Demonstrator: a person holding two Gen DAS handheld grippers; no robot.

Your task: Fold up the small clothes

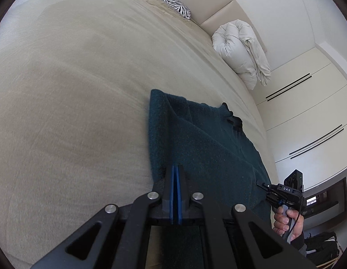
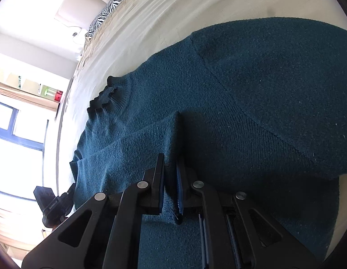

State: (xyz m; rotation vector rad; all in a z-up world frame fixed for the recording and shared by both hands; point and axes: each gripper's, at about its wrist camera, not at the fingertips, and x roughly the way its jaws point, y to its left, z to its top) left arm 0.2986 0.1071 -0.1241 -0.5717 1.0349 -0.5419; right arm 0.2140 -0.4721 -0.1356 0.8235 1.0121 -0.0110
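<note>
Both grippers, left point(image 1: 176, 174) and right point(image 2: 171, 168), clamp the sweater point(image 2: 240, 112) edge; uneven pulling could skew the fold.

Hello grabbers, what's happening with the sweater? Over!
Left gripper shut, nothing visibly pinched. Right gripper pinching teal sweater fold. Bed around it clear.

fuzzy knit sweater point(image 2: 240, 89), matt cloth bedspread point(image 1: 72, 89)
</note>
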